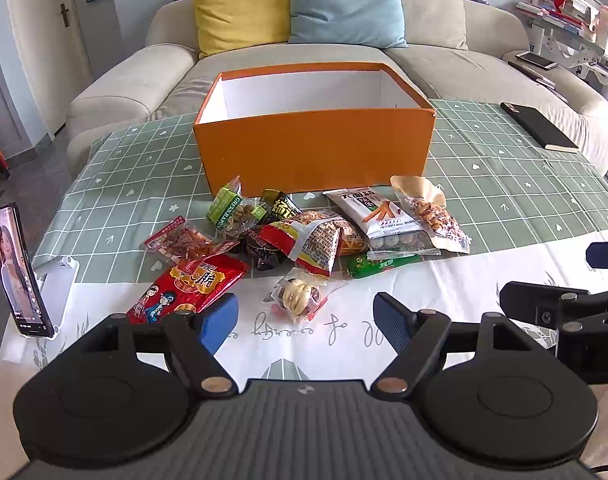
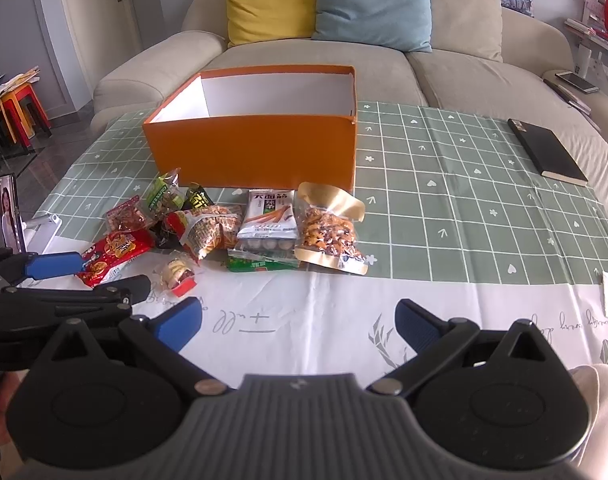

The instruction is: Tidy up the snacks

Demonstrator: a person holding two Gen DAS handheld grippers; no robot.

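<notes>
The left gripper (image 1: 306, 318) has matte black arms and ribbed blue pads; its jaws stand wide apart and hold nothing. The right gripper (image 2: 297, 322) is made the same way, and its jaws are also wide open and empty. Both hang over the white, printed near part of the cloth (image 1: 344, 344) that covers the surface.

The landmark is the orange box (image 1: 316, 148), a rectangular cardboard box with smooth orange walls and a white inside, open at the top. No snack shows inside it. All snacks (image 1: 304, 236) lie in a loose heap just in front of the box, on the surface. Nearest to the grippers is a small clear packet (image 1: 297, 294) with round pieces inside, and left of it a glossy red bag (image 1: 191, 286), flat and long. Closer to the box lie a green crinkled bag (image 1: 227, 206), a white pouch (image 1: 384, 216) printed with orange sticks, and a tan pouch (image 1: 432, 212) with a clear window showing brown bits. A green flat stick pack (image 1: 384, 264) lies under the white pouch.

Far left of the box, a phone (image 1: 15, 272) stands upright in a white holder. Right of the box lies a thin black notebook (image 1: 538, 126), on the green checked part of the cloth. Behind the box is a beige sofa (image 1: 135, 80) with soft yellow, blue and beige cushions.
</notes>
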